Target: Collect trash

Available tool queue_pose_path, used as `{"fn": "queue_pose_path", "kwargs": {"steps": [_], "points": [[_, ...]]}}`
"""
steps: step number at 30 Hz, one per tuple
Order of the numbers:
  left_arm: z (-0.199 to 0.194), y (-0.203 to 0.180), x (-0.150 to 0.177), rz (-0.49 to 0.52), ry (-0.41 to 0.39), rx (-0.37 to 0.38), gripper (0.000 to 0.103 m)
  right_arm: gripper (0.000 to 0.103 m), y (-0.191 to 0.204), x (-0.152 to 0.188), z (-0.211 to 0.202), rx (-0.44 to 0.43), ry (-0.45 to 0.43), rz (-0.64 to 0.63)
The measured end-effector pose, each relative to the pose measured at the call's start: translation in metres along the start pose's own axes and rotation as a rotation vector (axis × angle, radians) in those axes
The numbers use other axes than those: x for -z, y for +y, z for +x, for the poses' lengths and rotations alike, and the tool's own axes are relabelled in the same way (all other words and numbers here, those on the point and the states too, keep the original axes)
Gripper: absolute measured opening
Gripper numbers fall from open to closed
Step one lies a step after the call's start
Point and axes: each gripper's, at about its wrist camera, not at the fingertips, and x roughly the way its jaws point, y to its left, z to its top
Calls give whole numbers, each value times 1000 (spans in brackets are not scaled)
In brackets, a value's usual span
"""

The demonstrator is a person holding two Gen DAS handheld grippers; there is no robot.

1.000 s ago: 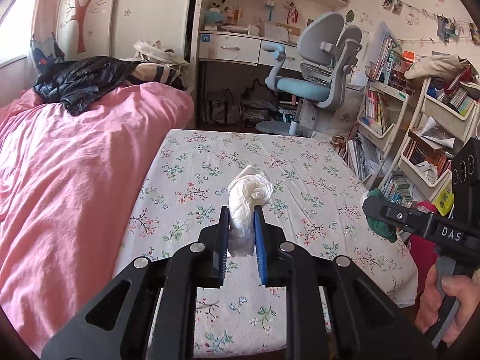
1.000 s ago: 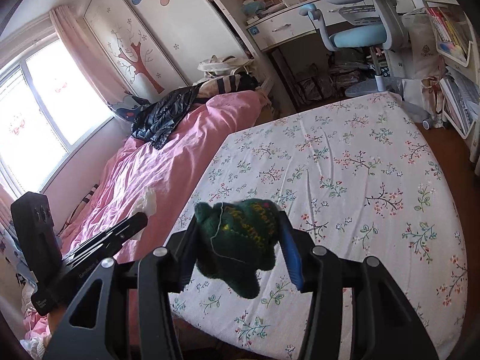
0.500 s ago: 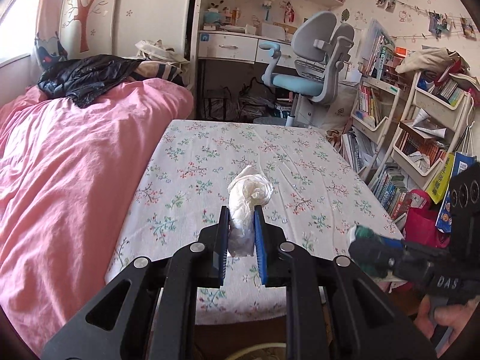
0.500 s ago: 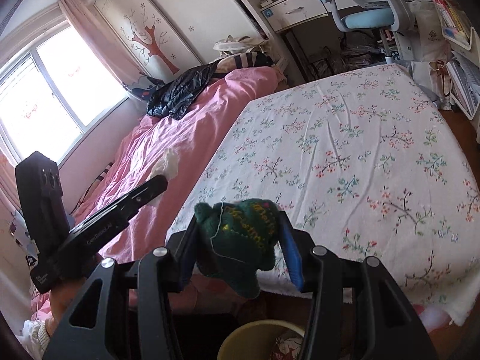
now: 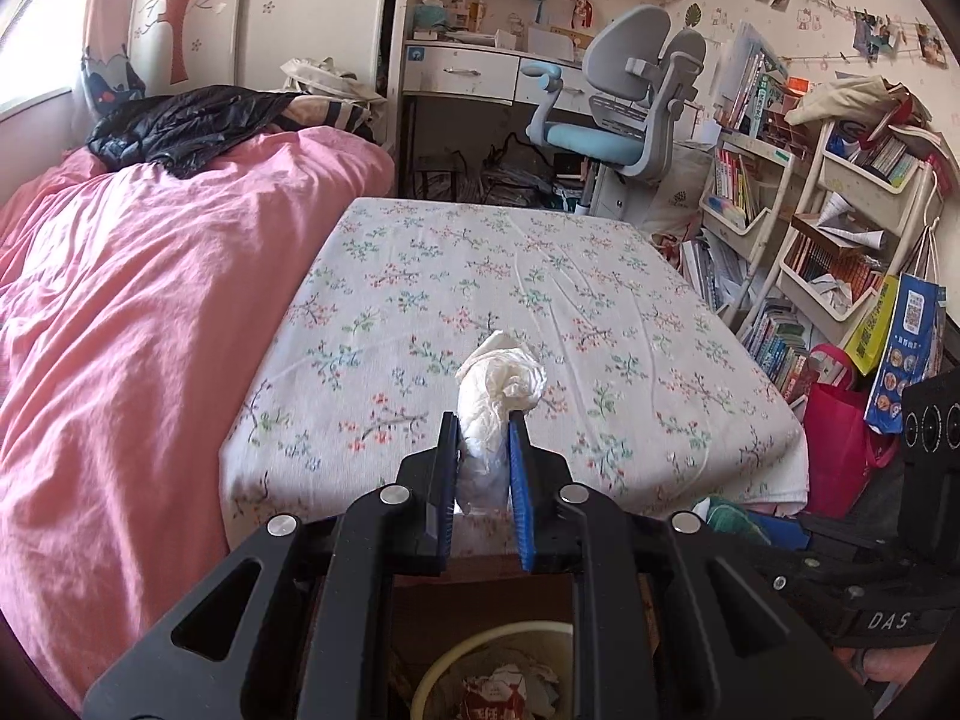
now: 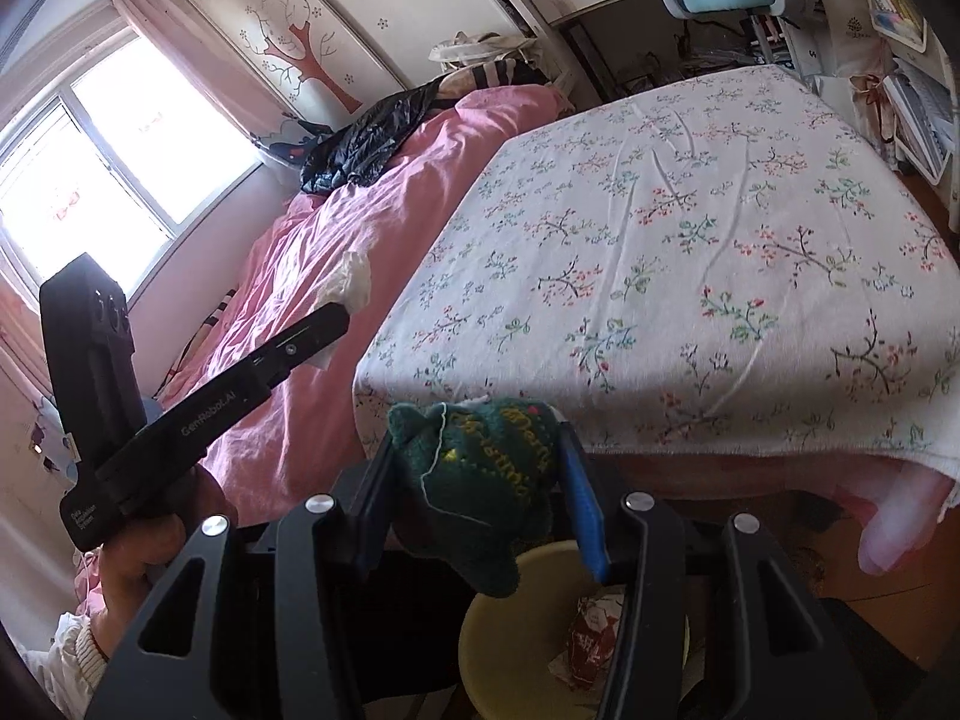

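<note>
Black left gripper [image 5: 485, 456], blue pads, silver screws; right gripper [image 6: 480, 480] same; cream cuff [image 6: 81, 648].

Daylight is pouring through the white-framed window [image 6: 90, 150] at the left, washing out the panes. A rumpled pink duvet [image 5: 132, 312] is lying beside a white floral-print sheet [image 5: 498, 312] covering the mattress. A grey-and-blue swivel chair [image 5: 618, 120] is standing at the white desk with drawers [image 5: 462, 69]. Cream tiered bookshelves [image 5: 840, 228] are overflowing along the right wall. A white wardrobe with a red tree decal [image 5: 198, 6] is facing the bed.
</note>
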Motion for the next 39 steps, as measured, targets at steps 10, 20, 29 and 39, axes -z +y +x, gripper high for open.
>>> {"fn": "queue_pose_path", "kwargs": {"steps": [10, 20, 29, 39], "points": [[-19, 1, 39, -30, 59, -7, 15, 56, 4, 57, 14, 44, 181, 18], [-18, -4, 102, -59, 277, -35, 16, 66, -17, 64, -2, 160, 133, 88], [-37, -17, 109, -7, 191, -82, 62, 82, 12, 57, -32, 400, -94, -108], [-84, -7, 38, -11, -197, -214, 96, 95, 49, 31, -67, 570, -417, -329]]}}
